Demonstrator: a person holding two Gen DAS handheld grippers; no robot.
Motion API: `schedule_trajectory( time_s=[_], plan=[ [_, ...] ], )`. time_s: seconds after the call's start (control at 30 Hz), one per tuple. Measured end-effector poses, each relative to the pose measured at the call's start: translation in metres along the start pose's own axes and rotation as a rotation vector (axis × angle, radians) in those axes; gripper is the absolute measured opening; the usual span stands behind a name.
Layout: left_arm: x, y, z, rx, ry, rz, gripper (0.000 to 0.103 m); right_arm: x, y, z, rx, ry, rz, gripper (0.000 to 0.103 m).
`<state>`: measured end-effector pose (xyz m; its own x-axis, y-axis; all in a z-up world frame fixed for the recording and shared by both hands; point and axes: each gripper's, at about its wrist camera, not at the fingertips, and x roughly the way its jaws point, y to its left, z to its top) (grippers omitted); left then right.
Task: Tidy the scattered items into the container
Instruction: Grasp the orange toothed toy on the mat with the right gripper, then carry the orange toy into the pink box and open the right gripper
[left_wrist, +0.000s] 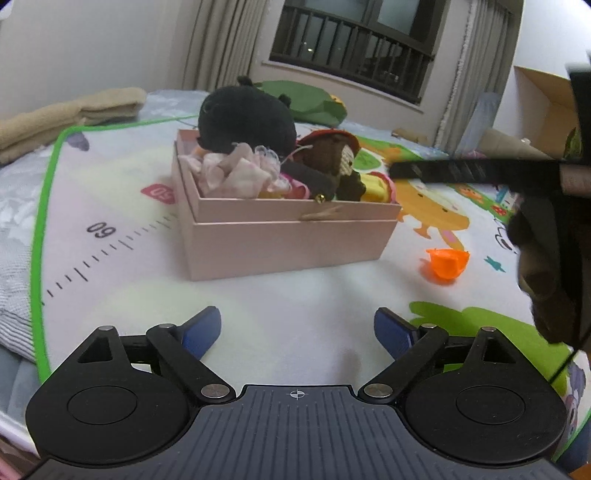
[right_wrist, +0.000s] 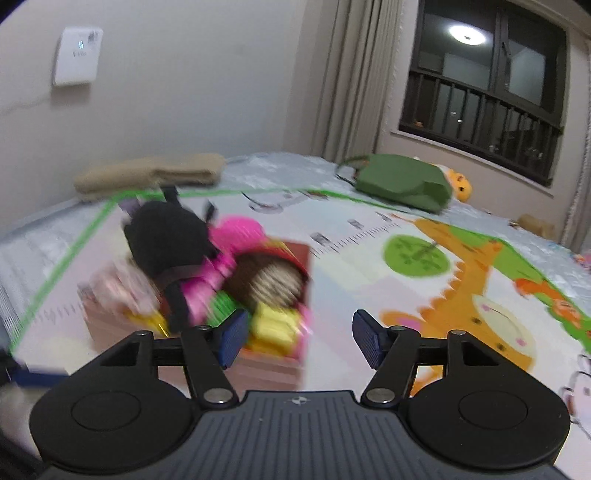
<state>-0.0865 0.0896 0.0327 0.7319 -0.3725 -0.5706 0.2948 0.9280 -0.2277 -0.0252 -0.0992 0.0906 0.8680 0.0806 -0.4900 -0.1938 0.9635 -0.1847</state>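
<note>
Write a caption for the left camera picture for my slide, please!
Open left gripper faces a pink box stuffed with soft toys; one orange toy waits on the play mat.

One pink box (left_wrist: 280, 236) at twelve o'clock; two plush toys in it, one black (left_wrist: 247, 120), one brown (left_wrist: 332, 155); one orange toy (left_wrist: 447, 264) at two o'clock.

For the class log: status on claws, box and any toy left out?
Left claw open, empty. Right claw open, empty. Pink box piled with toys. Orange toy on mat, path clear.
</note>
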Motion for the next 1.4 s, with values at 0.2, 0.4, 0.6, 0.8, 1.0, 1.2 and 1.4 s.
schedule_trajectory(
  time_s=[0.2,0.4,0.6,0.8,1.0,1.2,1.4],
  plan=[
    [0.006,-0.005,-0.001,0.003,0.012,-0.03,0.095,0.005,-0.02,-0.047,-0.082,0.119,-0.101,0.07],
    [0.006,-0.009,-0.001,0.009,0.02,-0.033,0.095,0.023,-0.035,-0.055,-0.015,0.191,-0.102,0.077],
    [0.004,-0.01,-0.002,0.011,0.026,-0.021,0.096,0.033,-0.038,-0.062,0.053,0.228,-0.071,0.073],
    [0.002,-0.012,-0.002,0.015,0.026,-0.022,0.096,0.038,-0.058,-0.063,0.178,0.259,-0.047,0.06],
    [0.001,-0.013,-0.001,0.018,0.024,-0.021,0.096,0.03,-0.056,-0.061,0.195,0.261,-0.017,0.057],
    [0.0,-0.012,-0.001,0.015,0.023,-0.016,0.096,0.002,-0.023,-0.042,0.102,0.202,0.085,0.057],
    [0.002,-0.009,0.001,0.007,0.023,-0.012,0.096,-0.022,0.022,0.007,-0.024,0.003,0.15,0.057]
  ],
)
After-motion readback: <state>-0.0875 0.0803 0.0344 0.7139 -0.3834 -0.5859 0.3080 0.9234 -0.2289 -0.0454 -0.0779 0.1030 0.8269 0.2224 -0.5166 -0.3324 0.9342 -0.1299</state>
